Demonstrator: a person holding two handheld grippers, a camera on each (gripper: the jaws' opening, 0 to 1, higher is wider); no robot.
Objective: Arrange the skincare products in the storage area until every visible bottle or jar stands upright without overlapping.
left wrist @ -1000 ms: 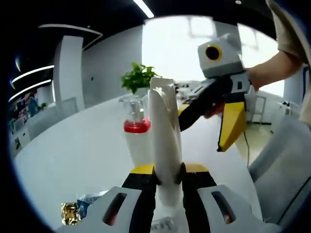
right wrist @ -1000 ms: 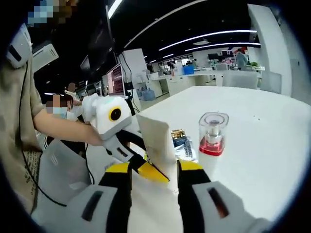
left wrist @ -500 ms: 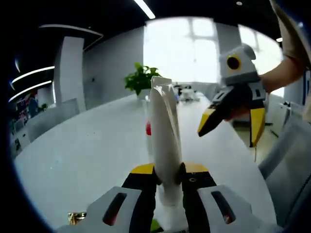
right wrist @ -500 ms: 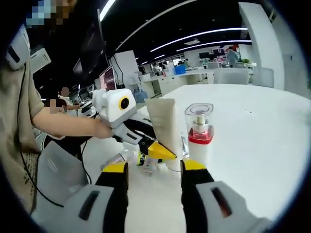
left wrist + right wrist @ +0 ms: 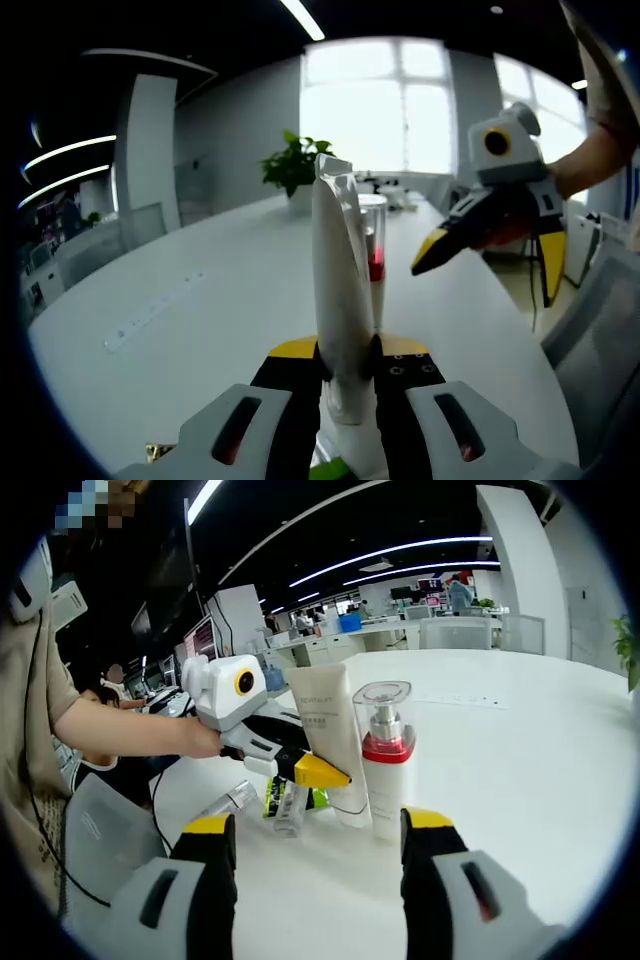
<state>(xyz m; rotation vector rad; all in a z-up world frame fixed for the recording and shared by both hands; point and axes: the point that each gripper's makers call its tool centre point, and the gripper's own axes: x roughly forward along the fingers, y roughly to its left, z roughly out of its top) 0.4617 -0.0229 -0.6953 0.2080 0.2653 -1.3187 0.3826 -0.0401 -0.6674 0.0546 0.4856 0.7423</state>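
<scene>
Left claw (image 5: 318,773) clamps white tube (image 5: 332,742) upright, steadying it just beside pump bottle (image 5: 385,762) on worktop (image 5: 520,750); right claw (image 5: 318,832) wide, empty.

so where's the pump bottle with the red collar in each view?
Left gripper view: pump bottle just right of centre, partly behind the white tube.
Right gripper view: centre, standing right of the tube.
Shared landmark: the tube, clamped in the left gripper.

White table (image 5: 520,750), upright pump bottle (image 5: 385,765), tube (image 5: 330,740), small packets (image 5: 290,802)
</scene>
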